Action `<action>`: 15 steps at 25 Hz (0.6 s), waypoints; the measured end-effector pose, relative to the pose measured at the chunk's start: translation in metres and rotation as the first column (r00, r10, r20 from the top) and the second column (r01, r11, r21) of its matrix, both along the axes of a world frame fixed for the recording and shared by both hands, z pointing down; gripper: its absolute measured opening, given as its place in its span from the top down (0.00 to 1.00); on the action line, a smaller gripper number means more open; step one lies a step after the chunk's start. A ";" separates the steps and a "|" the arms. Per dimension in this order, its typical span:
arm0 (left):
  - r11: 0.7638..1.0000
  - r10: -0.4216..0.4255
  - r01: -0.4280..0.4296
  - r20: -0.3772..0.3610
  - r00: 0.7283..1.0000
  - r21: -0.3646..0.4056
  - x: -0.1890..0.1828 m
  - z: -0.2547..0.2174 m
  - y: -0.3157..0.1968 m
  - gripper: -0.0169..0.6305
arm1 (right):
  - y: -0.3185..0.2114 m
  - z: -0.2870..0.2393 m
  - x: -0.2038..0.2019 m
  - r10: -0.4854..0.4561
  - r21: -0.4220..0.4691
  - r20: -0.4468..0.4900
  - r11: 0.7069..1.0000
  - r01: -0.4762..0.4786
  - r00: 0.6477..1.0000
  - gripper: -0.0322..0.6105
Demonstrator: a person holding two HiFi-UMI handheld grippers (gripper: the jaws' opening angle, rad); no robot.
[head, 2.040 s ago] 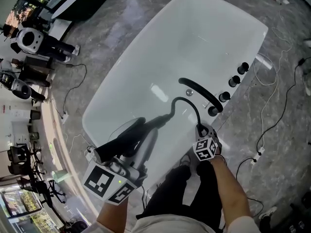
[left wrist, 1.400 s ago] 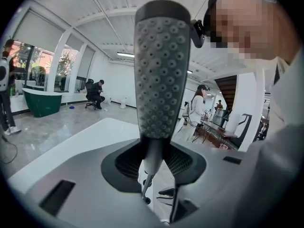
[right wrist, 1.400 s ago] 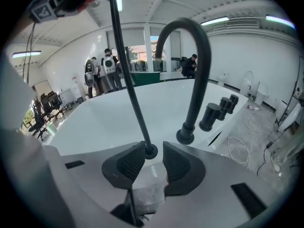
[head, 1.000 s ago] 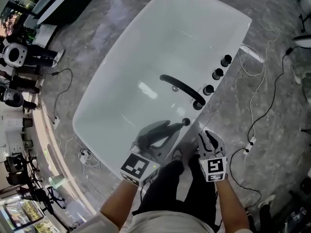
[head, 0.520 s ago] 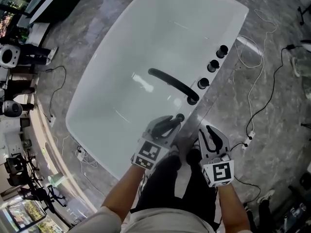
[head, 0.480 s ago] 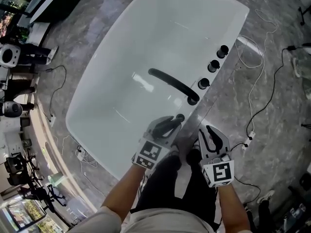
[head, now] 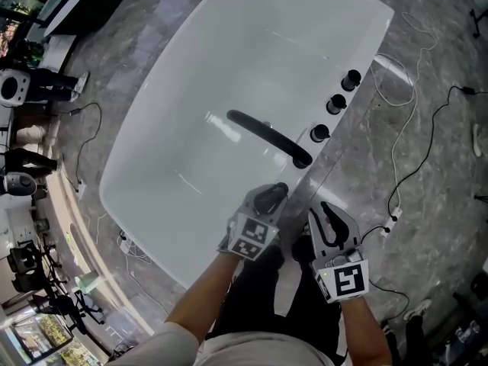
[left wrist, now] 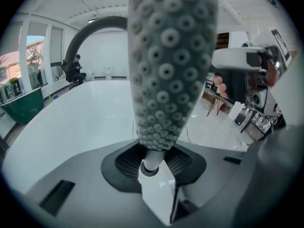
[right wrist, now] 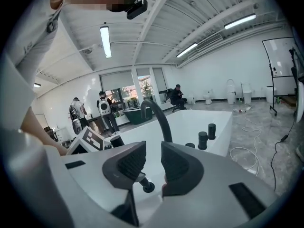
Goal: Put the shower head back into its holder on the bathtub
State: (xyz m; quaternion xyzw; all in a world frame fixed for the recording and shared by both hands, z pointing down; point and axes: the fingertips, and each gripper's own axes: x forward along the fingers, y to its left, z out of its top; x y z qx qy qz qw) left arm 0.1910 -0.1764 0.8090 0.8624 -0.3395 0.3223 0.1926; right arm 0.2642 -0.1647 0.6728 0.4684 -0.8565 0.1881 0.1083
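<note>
Shower head (left wrist: 166, 70) clamped at its neck by left gripper (left wrist: 153, 158), tilted down over tub rim (head: 364, 59), likely to line its stem with the holder; right gripper (right wrist: 153, 159) parted, empty, clear.

The grey shower head (left wrist: 166, 70), nubbed face showing, stands upright, its neck seemingly entering the dark holder ring (left wrist: 149, 170) on the white bathtub (head: 229, 59) rim.

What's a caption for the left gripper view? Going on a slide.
Left gripper shut on the neck of the nubbed shower head, white bathtub and arched spout behind.
</note>
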 end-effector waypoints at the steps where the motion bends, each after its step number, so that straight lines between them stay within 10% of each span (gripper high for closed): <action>1: 1.000 -0.006 0.006 0.013 1.000 0.001 0.000 0.005 0.000 0.77 | 0.000 0.000 0.001 0.002 -0.002 0.004 1.000 -0.002 1.000 0.79; 15: 1.000 0.016 -0.014 0.090 0.996 -0.028 0.013 0.042 -0.003 0.77 | 0.001 0.004 0.001 0.002 -0.005 0.029 1.000 -0.002 1.000 0.79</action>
